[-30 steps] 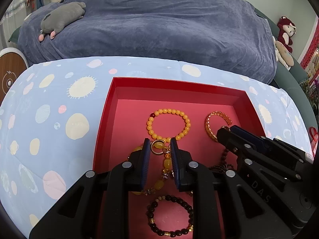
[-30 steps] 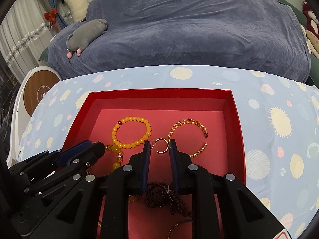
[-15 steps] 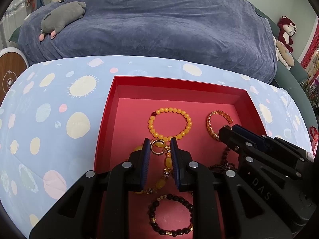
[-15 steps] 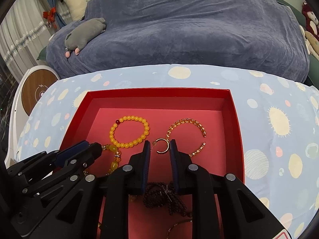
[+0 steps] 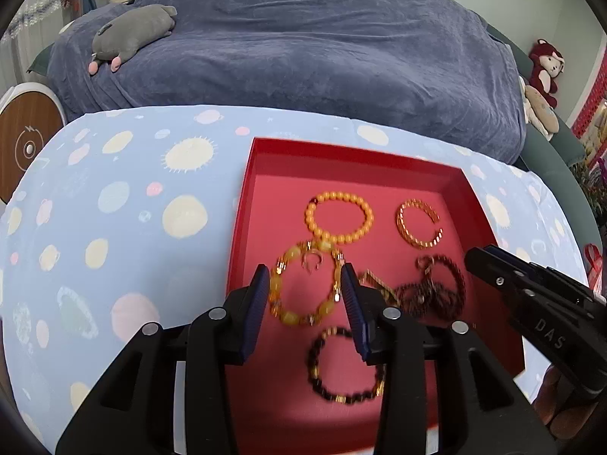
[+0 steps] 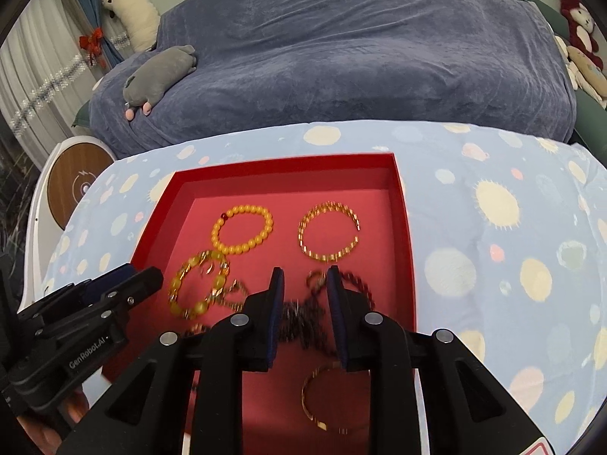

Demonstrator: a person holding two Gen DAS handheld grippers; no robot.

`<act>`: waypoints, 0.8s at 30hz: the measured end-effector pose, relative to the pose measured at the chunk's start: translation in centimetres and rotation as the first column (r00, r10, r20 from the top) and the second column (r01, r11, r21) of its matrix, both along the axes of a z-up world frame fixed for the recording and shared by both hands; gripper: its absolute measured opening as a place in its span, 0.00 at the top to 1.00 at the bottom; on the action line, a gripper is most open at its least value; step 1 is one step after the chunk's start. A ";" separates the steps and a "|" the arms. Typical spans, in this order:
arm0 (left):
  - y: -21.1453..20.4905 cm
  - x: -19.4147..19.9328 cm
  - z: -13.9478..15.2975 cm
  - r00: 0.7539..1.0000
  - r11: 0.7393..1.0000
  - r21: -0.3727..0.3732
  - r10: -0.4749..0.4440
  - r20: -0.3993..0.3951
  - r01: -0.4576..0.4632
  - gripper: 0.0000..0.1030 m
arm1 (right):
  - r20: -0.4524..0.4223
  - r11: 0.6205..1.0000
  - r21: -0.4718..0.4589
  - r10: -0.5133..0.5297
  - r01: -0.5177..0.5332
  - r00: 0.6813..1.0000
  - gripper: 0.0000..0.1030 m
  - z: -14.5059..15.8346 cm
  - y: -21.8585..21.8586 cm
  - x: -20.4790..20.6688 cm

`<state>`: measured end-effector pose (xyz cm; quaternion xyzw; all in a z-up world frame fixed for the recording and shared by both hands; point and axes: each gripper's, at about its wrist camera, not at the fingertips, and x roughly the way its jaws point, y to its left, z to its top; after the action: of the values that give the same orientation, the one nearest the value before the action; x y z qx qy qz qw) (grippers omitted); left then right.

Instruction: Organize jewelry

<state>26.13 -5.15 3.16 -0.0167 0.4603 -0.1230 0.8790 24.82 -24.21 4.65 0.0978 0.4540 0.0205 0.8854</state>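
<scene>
A bench under a pale blue planet-print cloth (image 6: 493, 265) fronts a sofa draped in a dark blue throw (image 6: 360, 57). A grey plush (image 6: 159, 68) lies on the throw at left; a red plush monkey (image 5: 546, 64) sits at right. White curtains (image 6: 34, 87) hang at far left near a round wooden disc (image 6: 79, 185).

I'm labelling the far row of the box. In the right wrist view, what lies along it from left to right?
Left wall of the red box → yellow bead bracelet → open gold chain-link bangle → right wall, then the planet-print cloth.
</scene>
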 end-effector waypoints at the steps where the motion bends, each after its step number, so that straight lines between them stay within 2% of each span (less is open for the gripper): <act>1: 0.1 -0.6 0.0 1.000 1.000 0.001 -0.005 -0.001 0.005 0.64 | -0.006 1.000 0.003 0.003 -0.003 1.000 0.78 -0.1 0.0 -0.8; 10: 0.6 -6.0 -1.6 0.998 1.000 0.012 -0.021 -0.056 0.022 0.64 | -0.065 1.000 -0.025 0.010 -0.012 0.998 0.78 -1.9 0.8 -6.3; 12: 0.7 -6.9 -1.4 0.999 0.999 0.022 -0.023 -0.036 0.024 0.64 | -0.068 0.999 -0.031 0.008 -0.010 0.998 0.77 -2.2 0.8 -6.9; 24: 1.4 -10.4 -1.5 0.999 1.000 0.016 -0.012 -0.050 0.013 0.64 | -0.062 0.999 -0.048 0.002 -0.005 0.998 0.77 -2.1 1.3 -11.4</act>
<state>15.68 -3.79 1.67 -0.0096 0.4834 -0.1243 0.8665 13.39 -22.90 2.51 0.0762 0.4816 0.0080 0.8730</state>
